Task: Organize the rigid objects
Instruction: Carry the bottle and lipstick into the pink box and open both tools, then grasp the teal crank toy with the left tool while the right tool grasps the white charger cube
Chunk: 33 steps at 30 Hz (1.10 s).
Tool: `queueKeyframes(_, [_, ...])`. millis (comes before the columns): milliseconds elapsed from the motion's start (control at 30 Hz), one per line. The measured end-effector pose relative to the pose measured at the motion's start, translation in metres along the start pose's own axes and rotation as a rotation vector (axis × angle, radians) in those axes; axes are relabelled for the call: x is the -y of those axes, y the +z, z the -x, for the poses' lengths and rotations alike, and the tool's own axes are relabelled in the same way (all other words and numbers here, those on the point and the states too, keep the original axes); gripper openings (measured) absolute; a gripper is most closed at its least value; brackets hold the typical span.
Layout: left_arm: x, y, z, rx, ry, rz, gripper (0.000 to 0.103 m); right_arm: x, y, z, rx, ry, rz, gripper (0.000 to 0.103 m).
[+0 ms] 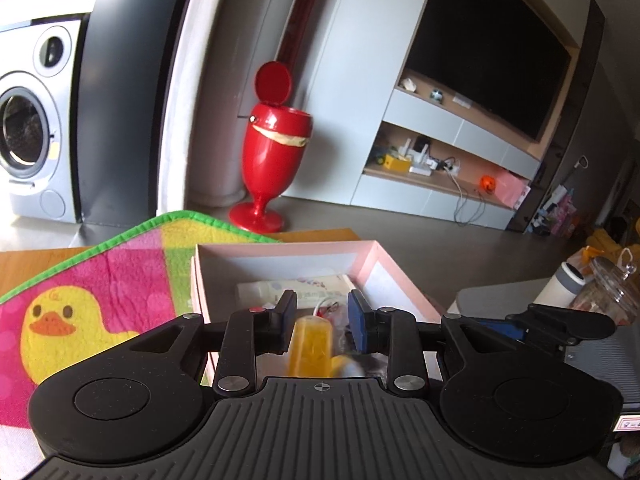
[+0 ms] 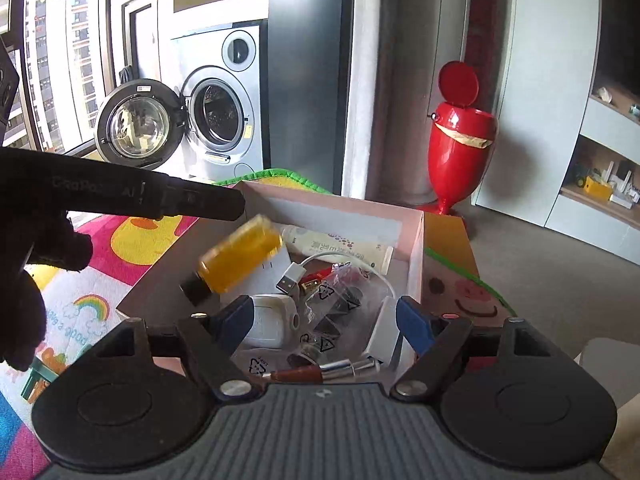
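Note:
A pink open box (image 1: 280, 246) (image 2: 416, 240) sits on a colourful play mat. It holds a cream tube (image 2: 340, 246), a white USB cable (image 2: 294, 276), a white charger (image 2: 272, 320), bagged black clips (image 2: 336, 312) and a metal tube (image 2: 344, 368). A yellow bottle with a black cap (image 2: 240, 260) (image 1: 312, 344) hangs blurred in mid-air over the box, just under the left gripper (image 1: 322, 308) (image 2: 208, 202). Its pads stand narrowly apart and clear of the bottle. The right gripper (image 2: 324, 306) is wide open above the box's near side, nothing between its fingers.
A gloved hand (image 2: 24, 280) holds the left gripper. The duck-print mat (image 1: 80, 312) lies left of the box. A red pedestal bin (image 1: 268, 148) and a washing machine (image 2: 216, 112) stand on the floor beyond. A glass jar (image 1: 608, 284) and a white bottle (image 1: 564, 284) are at the right.

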State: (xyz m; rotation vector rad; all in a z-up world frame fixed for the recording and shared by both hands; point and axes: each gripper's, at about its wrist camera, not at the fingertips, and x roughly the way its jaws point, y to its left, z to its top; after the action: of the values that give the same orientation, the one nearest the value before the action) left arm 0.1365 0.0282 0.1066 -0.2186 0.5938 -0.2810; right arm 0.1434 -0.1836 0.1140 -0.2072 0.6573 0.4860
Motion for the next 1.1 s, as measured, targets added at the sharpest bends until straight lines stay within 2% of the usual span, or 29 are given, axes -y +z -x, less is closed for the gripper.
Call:
queueKeyframes(167, [-0.014, -0.023, 0.018, -0.047, 0.020, 0.026, 0.031, -0.002, -0.017, 0.011, 0.003, -0.029, 0.033, 0.079])
queueKeyframes(267, [-0.020, -0.042, 0.046, -0.054, 0.075, 0.016, 0.031, -0.006, -0.030, 0.027, 0.033, -0.045, 0.068, 0.082])
queueKeyframes(367, [-0.028, -0.067, 0.073, -0.075, 0.126, 0.021, 0.031, -0.014, -0.039, 0.037, 0.026, -0.023, 0.090, 0.082])
queueKeyframes(533, [-0.036, -0.109, 0.112, -0.100, 0.190, 0.010, 0.031, -0.045, -0.055, 0.037, -0.027, 0.072, 0.122, 0.082])
queueKeyframes(600, [-0.037, -0.124, 0.123, -0.116, 0.182, 0.016, 0.029, -0.064, -0.062, 0.034, -0.048, 0.109, 0.156, 0.082])
queueKeyframes(667, [-0.034, -0.140, 0.136, -0.112, 0.142, 0.012, 0.027, -0.082, -0.067, 0.035, -0.055, 0.139, 0.183, 0.082])
queueKeyframes(767, [-0.031, -0.151, 0.148, -0.123, 0.119, -0.006, 0.027, -0.102, -0.068, 0.035, -0.062, 0.203, 0.206, 0.082])
queueKeyframes(867, [-0.034, -0.154, 0.156, -0.089, 0.131, 0.018, 0.027, -0.123, -0.066, 0.030, -0.068, 0.245, 0.233, 0.082])
queueKeyframes(967, [-0.043, -0.150, 0.165, -0.024, 0.140, 0.071, 0.027, -0.138, -0.060, 0.014, -0.075, 0.235, 0.215, 0.081])
queueKeyframes(1067, [-0.051, -0.145, 0.170, 0.013, 0.154, 0.085, 0.027, -0.139, -0.052, -0.007, -0.129, 0.277, 0.128, 0.067])
queueKeyframes(1100, [-0.053, -0.144, 0.171, 0.019, 0.159, 0.085, 0.027, -0.138, -0.049, -0.013, -0.149, 0.293, 0.097, 0.056])
